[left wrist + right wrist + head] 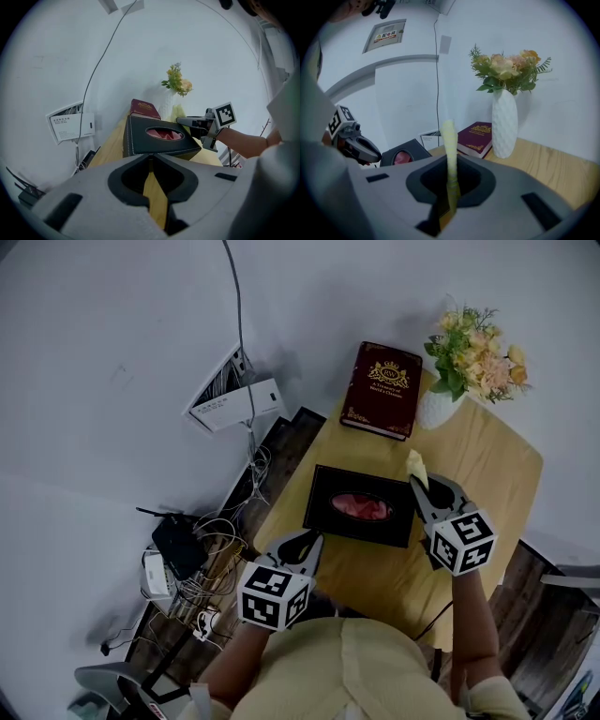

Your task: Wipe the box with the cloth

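Holding the cloth [449, 136] between the tightly closed fingers of the right gripper [450, 161]: a narrow, pale-yellow strip of soft, ribbed fabric, standing upright above the fingertips. Probably limp enough to fold on contact.

Locate the box [361, 505] at the middle of the counter [487, 474]. Black and rectangular, with a leather-like skin, light stitching along the edges and an oval opening on top showing red material. Long axis running left to right in the head view.

Relation governing the coming move:
- Right gripper [419, 486] just beside the right end of the box, near its far corner, with the cloth [416, 465] raised beyond the fingertips. From these fingers, the box [401, 154] lies to the left and lower. Not possible to tell whether cloth and box touch.
- Left gripper [312, 540] at the near left corner of the box, fingers together at the tips with nothing between them. In the left gripper view [151, 158], the box [157, 138] directly ahead of the fingertips. Contact not confirmable.

Judged next step: lower the cloth onto the top face and sweep leftward along the long axis, bracing with the left gripper if the box slides.

Dark red book [382, 388] and white vase [439, 407] of flowers at the far end of the counter, clear of the likely sweep path.
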Demonstrator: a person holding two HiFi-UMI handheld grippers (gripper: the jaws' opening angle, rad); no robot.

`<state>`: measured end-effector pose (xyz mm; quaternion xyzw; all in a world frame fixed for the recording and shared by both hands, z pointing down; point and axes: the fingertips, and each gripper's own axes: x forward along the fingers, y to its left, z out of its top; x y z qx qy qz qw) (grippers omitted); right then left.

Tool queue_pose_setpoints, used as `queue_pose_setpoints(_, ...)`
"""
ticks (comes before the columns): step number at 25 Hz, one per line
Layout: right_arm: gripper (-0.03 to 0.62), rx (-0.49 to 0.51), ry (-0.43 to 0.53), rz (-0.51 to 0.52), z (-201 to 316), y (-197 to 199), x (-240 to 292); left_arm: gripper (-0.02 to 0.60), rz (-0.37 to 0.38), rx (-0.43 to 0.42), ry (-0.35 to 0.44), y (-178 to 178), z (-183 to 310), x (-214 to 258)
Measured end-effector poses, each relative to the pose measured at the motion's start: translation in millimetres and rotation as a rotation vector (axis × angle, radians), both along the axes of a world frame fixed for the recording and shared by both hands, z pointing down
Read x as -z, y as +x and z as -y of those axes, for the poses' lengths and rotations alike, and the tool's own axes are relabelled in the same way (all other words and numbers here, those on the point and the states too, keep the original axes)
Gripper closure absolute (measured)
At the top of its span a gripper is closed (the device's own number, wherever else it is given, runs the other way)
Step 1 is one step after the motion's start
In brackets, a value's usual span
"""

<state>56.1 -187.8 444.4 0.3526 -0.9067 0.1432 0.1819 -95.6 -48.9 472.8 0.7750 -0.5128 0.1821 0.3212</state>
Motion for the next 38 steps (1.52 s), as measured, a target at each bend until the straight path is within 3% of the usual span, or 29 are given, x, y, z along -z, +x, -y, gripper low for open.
queue_pose_setpoints(11,0.553,0.129,-0.186,0.059,-22,-9,-7,0.548,0.071,0.056,0.021,-26,7,0)
queue_pose_setpoints(26,0.553,0.157,-0.198,0.015,-77,-7,-13,0.549,0.165,0.011,0.074,-46,34,4)
queue_pose_setpoints(38,0.553,0.135,-0.243,0.083,-120,-13,-17,0.549,0.197,-0.061,0.106,-46,60,6)
